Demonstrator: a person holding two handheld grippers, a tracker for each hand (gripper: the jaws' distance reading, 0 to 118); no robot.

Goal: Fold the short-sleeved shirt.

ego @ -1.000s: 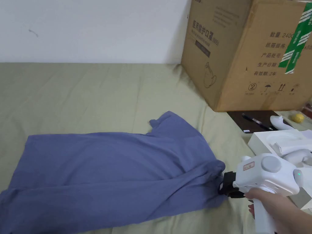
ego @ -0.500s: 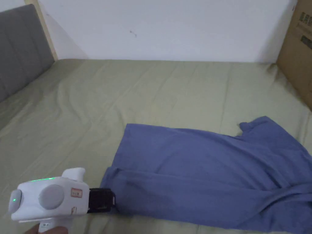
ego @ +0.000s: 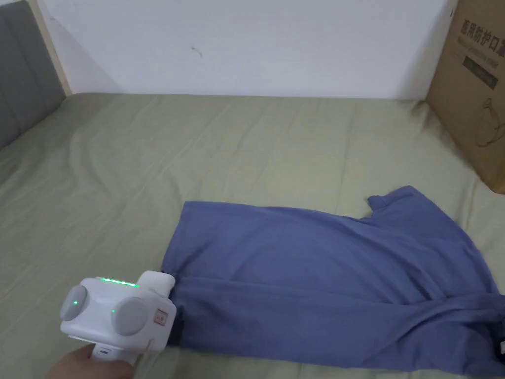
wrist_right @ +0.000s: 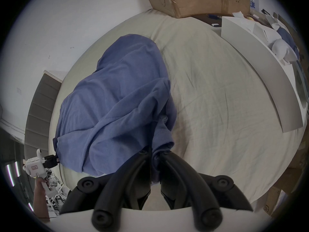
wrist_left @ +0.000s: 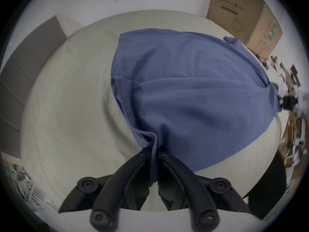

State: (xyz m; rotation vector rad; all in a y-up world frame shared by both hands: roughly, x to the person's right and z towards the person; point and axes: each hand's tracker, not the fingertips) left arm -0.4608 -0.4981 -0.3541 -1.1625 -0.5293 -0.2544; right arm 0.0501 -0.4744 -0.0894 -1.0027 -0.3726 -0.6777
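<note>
soft blue shirt [ego: 320,276] bunched in both closed grippers [wrist_left: 154,149] [wrist_right: 154,150].

Light: soft, even, diffuse, no glare | Shadows: faint, beneath the shirt [ego: 320,276] folds | Head view: sharp | Gripper views: fisheye, dark vignette all round, bowed edges | Blur: smeared clutter at 3 o'clock, left gripper view

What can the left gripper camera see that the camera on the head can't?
The left gripper view alone shows the left gripper with both jaws shut on a bunched edge of the blue shirt, and the right gripper far off at the shirt's other end. The head view alone shows the left gripper's white body with green lights, and the hand holding it. Both show the shirt, the green sheet and the cardboard box.
</note>
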